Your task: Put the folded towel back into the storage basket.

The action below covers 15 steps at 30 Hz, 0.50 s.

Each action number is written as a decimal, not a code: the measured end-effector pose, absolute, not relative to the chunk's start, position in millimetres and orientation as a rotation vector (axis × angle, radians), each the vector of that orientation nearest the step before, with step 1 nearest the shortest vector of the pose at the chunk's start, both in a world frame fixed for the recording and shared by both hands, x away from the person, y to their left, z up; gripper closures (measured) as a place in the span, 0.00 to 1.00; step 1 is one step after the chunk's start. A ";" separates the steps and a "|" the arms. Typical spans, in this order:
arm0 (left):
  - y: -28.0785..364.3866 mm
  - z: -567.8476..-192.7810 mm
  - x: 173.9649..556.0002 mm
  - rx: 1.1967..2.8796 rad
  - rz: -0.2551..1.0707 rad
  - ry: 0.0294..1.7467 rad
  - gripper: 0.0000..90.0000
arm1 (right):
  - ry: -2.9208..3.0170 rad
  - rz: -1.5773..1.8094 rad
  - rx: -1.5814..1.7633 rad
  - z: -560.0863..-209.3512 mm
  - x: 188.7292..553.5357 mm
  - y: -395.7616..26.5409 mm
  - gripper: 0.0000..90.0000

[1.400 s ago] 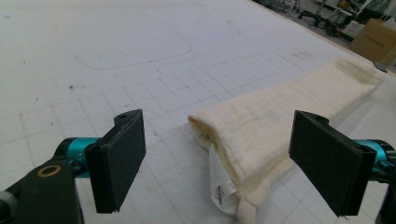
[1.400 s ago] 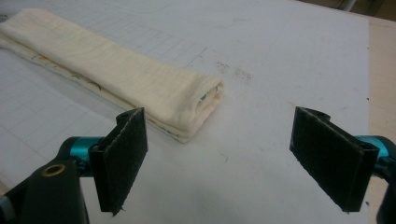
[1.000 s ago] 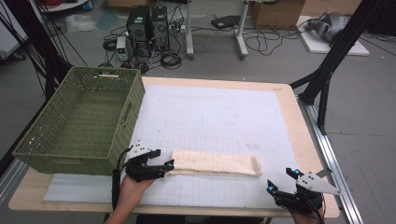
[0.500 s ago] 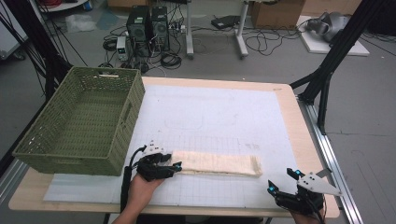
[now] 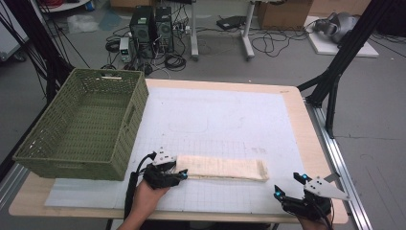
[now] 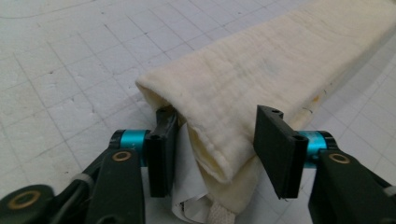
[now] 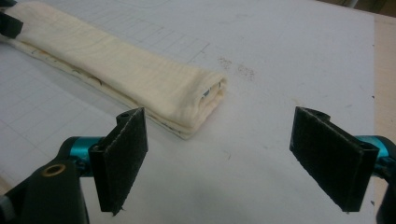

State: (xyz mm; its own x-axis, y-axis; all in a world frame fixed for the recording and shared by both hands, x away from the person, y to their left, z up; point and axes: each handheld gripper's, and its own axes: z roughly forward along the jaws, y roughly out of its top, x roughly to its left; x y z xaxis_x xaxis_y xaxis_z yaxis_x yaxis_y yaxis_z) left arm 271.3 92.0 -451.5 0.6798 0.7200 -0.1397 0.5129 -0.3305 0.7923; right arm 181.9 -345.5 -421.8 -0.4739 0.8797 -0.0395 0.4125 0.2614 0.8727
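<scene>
Starting close in, the left gripper view is showing what the high view cannot: the left gripper (image 6: 215,154) is sitting with its jaws on either side of the near end of the folded cloth (image 6: 261,79). The jaws have just been closing, now roughly half open, and the cloth end is bulging up between them; one pad is tucking in against the fold, the other is standing just at its side, so a firm squeeze is not showing. A scrap of white paper (image 6: 187,196) is peeking out beneath the cloth, right by the gripper.

The right gripper view is giving the other end: the right gripper (image 7: 233,154) is holding its jaws wide apart with nothing between them, and the far end of the cloth (image 7: 140,79) is lying ahead and to its left, apart from the pads.

From the high view, the left hand (image 5: 143,199) is coming in low and level, its gripper (image 5: 181,175) pointing along the cloth (image 5: 222,167) toward the right gripper (image 5: 289,184), which is resting near the table (image 5: 306,120) edge. Farther off, beyond the left gripper, a green basket (image 5: 43,158) is sitting at the mat's side.
</scene>
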 end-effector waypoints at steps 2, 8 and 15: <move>92.9 -451.0 270.9 2.012 0.287 0.950 0.72 | 2.002 1.148 1.159 -421.9 181.9 -345.9 0.20; 90.4 -450.7 268.2 2.026 0.263 0.913 0.88 | 1.996 1.149 1.166 -421.8 182.2 -345.3 0.20; 91.3 -449.9 266.6 2.003 0.275 0.910 0.89 | 1.954 1.164 1.212 -420.4 187.3 -342.4 0.20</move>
